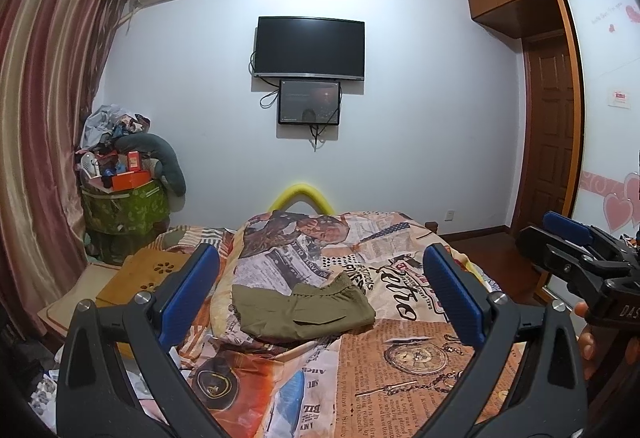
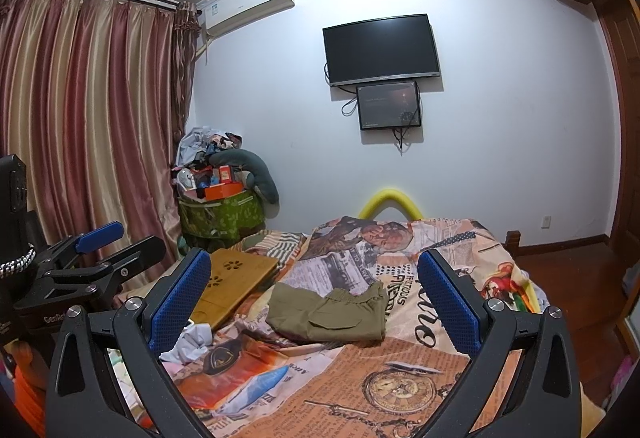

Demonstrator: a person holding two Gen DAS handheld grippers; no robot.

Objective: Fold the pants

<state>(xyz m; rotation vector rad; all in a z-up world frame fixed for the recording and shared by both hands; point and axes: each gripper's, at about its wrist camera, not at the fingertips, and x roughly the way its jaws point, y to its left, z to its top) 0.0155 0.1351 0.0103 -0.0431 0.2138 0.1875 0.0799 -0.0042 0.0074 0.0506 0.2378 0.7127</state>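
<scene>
Olive-green pants [image 1: 304, 312] [image 2: 332, 314] lie folded into a compact rectangle on the newspaper-print bedspread [image 1: 400, 366] [image 2: 352, 382], waistband towards the far side. My left gripper [image 1: 320, 254] hovers open above the near part of the bed, short of the pants, with nothing between its blue pads. My right gripper [image 2: 314, 258] is also open and empty, at a similar distance from the pants. Each gripper shows at the edge of the other's view: the right gripper [image 1: 560, 238] with a hand behind it, the left gripper [image 2: 108, 242] at the left edge.
A wooden lap tray [image 1: 148, 274] [image 2: 236, 278] lies on the bed left of the pants, with crumpled white cloth [image 2: 192, 338] near it. A green bag piled with clutter [image 1: 124, 206] stands in the corner by the curtain [image 1: 44, 118]. A TV [image 1: 310, 46] hangs on the far wall.
</scene>
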